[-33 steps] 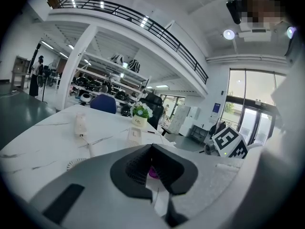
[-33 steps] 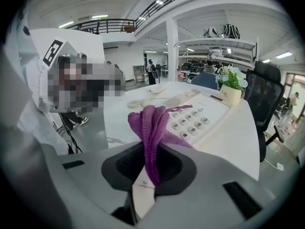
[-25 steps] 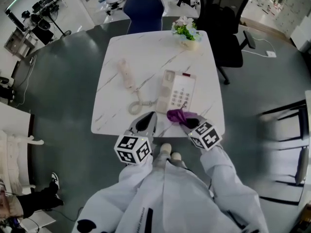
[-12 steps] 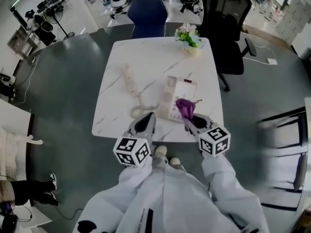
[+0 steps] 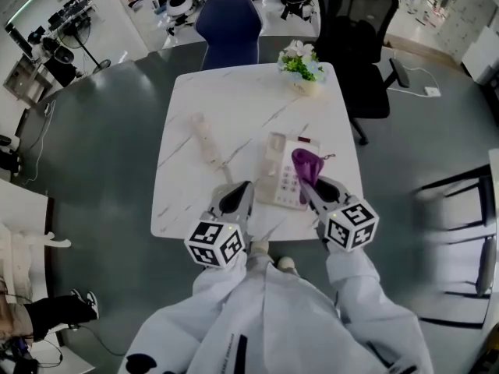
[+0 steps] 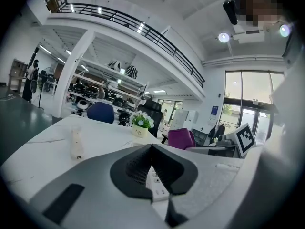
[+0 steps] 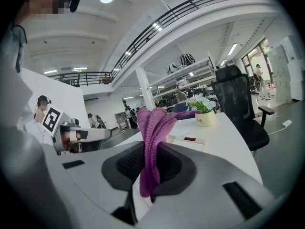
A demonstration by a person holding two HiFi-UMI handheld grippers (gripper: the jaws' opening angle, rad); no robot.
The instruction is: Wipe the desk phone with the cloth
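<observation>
The white desk phone (image 5: 282,160) lies on the marble table (image 5: 234,100), its base (image 7: 189,139) low in the right gripper view. Its handset (image 5: 204,139) is off the base to the left, joined by a coiled cord (image 5: 228,171). My right gripper (image 5: 312,184) is shut on a purple cloth (image 5: 306,165) that stands bunched up over the phone's right side; the cloth (image 7: 153,137) hangs between the jaws. My left gripper (image 5: 236,192) hovers at the near table edge, left of the phone, shut and holding nothing. Keys (image 6: 155,177) show below its closed tips (image 6: 152,149).
A potted flower (image 5: 302,59) stands at the table's far right. A blue chair (image 5: 228,20) and a black office chair (image 5: 360,37) sit behind the table. Grey floor surrounds it, with a dark frame (image 5: 460,232) at the right.
My right gripper has lifted the cloth from the table by the phone's near edge and carried it forward over the phone. The left gripper has hardly moved.
</observation>
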